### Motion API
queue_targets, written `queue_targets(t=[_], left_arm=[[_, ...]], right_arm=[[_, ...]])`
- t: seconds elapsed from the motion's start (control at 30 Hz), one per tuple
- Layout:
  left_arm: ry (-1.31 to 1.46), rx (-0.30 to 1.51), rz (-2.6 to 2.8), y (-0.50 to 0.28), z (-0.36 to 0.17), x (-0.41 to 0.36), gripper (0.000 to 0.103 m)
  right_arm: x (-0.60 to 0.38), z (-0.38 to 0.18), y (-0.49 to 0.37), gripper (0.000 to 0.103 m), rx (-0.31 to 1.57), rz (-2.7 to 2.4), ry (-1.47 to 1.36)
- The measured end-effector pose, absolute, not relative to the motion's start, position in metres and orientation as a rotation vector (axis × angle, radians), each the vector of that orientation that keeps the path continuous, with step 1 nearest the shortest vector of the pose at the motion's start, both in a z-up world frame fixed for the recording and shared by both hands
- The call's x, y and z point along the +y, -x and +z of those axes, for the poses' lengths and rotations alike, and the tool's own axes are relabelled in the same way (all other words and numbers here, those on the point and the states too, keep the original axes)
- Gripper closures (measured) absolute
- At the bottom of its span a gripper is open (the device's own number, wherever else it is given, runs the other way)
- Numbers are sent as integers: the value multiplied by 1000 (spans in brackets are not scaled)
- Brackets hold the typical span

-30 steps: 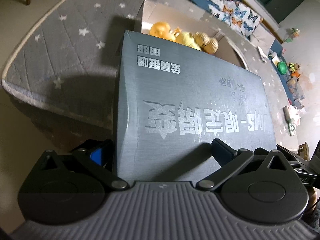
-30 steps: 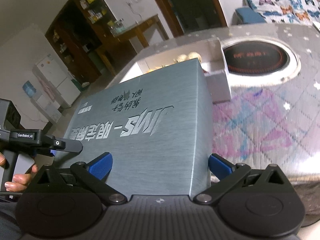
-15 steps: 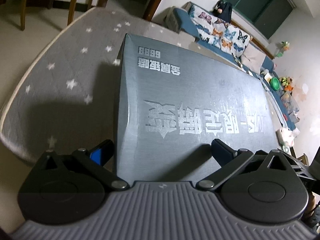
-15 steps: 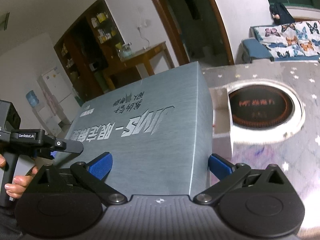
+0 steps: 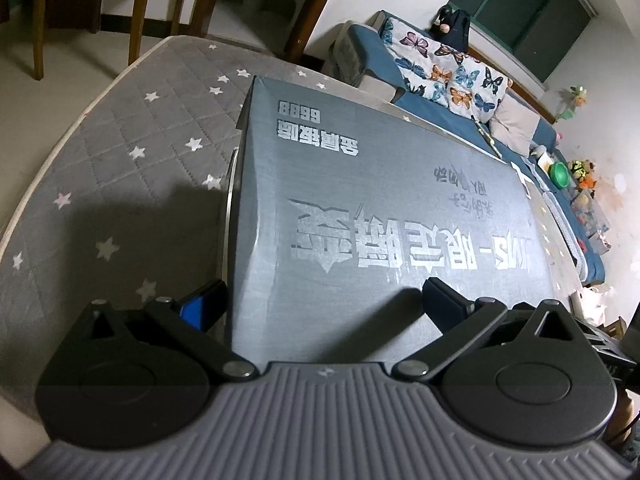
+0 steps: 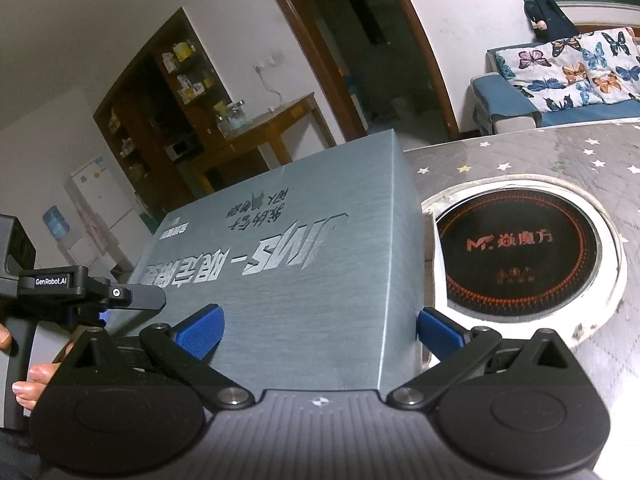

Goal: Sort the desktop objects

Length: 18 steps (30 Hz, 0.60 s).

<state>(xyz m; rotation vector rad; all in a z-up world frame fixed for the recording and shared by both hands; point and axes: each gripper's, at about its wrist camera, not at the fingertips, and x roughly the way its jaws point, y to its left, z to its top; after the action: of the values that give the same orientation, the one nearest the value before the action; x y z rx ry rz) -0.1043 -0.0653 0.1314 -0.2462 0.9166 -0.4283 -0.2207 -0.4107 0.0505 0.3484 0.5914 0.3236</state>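
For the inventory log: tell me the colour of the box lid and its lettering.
The box lid is brushed blue-grey with silver lettering, clearest in the right wrist view.

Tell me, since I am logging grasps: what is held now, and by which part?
The grey box lid: the left gripper and the right gripper each straddle its near edge, one per end.

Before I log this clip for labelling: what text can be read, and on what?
"6688": grey box lid, printed upside down to the camera.
"JMS": same lid, large silver letters; Chinese characters beside it unclear.
"MT": induction hob, orange, with Chinese characters.
"GenRobot.AI": left gripper body.
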Motion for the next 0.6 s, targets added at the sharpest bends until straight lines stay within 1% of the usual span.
queue_targets(t=[0.23,0.6], left_arm=[[251,934,-423,81,124,-71,0],[224,952,-408,67,118,-79,0]], right_arm=[[-418,45,200,0,606,321,-352],[-427,33,185,0,643,320,-399]])
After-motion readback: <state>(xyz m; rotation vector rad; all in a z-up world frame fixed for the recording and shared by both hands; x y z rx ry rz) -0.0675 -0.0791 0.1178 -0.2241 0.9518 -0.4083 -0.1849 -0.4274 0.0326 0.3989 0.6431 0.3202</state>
